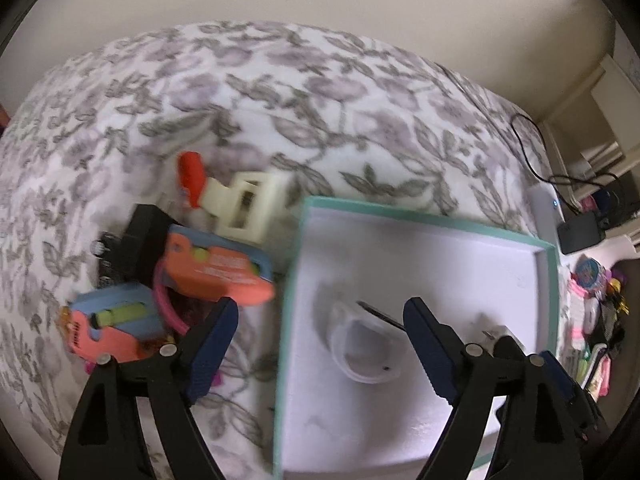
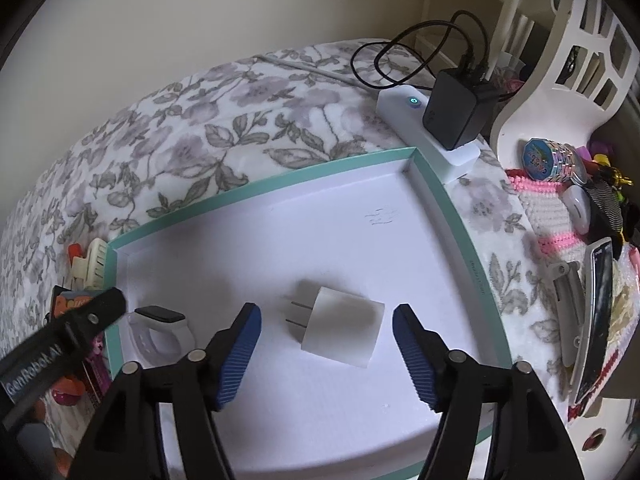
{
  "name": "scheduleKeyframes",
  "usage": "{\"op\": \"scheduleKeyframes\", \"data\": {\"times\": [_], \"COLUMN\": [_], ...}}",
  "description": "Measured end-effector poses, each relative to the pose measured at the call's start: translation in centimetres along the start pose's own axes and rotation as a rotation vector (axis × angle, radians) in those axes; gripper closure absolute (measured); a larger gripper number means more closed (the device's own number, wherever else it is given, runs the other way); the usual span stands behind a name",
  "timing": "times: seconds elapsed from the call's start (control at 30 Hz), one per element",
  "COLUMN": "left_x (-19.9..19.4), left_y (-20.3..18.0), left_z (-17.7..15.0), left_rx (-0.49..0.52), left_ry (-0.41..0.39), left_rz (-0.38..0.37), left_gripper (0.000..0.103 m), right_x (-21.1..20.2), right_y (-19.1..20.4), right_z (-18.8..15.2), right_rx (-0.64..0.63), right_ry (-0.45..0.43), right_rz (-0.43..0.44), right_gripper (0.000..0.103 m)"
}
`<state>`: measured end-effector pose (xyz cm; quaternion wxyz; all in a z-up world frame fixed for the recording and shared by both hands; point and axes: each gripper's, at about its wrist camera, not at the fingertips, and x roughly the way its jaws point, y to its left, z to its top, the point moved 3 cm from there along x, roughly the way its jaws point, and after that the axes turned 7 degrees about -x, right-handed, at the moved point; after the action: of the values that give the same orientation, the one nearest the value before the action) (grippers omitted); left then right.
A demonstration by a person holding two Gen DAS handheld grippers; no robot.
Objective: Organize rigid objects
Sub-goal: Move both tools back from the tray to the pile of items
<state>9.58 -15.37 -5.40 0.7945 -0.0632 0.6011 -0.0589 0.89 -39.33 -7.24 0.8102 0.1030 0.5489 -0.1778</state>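
Bed cover [image 2: 200, 140]: soft floral fleece.
Tray [image 2: 440, 200]: shallow, square, teal-rimmed, smooth white floor.
Charger [image 2: 344, 332]: white cube, 2 prongs.
Left hand-held gripper [image 1: 320, 344]: ribbed pads held apart.
Right hand-held gripper [image 2: 326, 356]: held apart, unclamped.

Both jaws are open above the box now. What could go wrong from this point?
1. The white smartwatch lies beside the teal-rimmed white box's left wall; the left gripper could knock it when it leaves.
2. The white plug adapter lies loose between the right gripper's open jaws and may get nudged.
3. The soft floral blanket under the box may let it tilt.
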Motion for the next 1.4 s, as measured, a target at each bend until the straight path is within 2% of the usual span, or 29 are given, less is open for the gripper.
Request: {"op": "scheduleKeyframes", "data": {"times": [0.03,0.1,0.13,0.2,0.4,0.7,1.03,1.23,1.4], "left_x": [-0.1,0.0,-0.1,-0.3,-1.1,-4.4,-8.6,-9.1,-7.7], "left_y": [0.4,0.8,1.3,2.1,4.9,9.0,14.5,17.8,20.2], "left_z": [0.1,0.5,0.7,1.0,1.6,2.3,2.0,1.4,0.7], "left_rx": [-0.005,-0.013,-0.018,-0.025,-0.065,-0.140,-0.206,-0.230,-0.260], "left_ry": [-0.011,-0.036,-0.052,-0.079,-0.146,-0.227,-0.352,-0.356,-0.291], "left_rz": [0.008,0.029,0.039,0.050,0.072,0.063,0.107,0.158,0.178], "left_gripper": [0.017,0.008,0.004,0.004,0.004,0.004,0.004,0.004,0.004], "right_x": [0.0,0.0,0.0,-0.1,-0.8,-2.7,-4.2,-5.5,-5.2], "right_y": [0.1,0.2,0.3,0.5,1.3,3.6,7.7,11.8,16.0], "right_z": [0.0,0.0,0.1,0.1,0.4,0.8,0.6,0.0,-1.4], "right_rx": [-0.001,-0.005,-0.009,-0.015,-0.024,-0.039,-0.074,-0.160,-0.256], "right_ry": [-0.001,-0.007,-0.011,-0.023,-0.066,-0.164,-0.198,-0.231,-0.198], "right_rz": [0.002,0.004,0.005,0.009,0.046,0.189,0.373,0.399,0.422], "right_gripper": [0.021,0.016,0.010,0.000,0.000,0.000,0.000,0.000,0.000]}}
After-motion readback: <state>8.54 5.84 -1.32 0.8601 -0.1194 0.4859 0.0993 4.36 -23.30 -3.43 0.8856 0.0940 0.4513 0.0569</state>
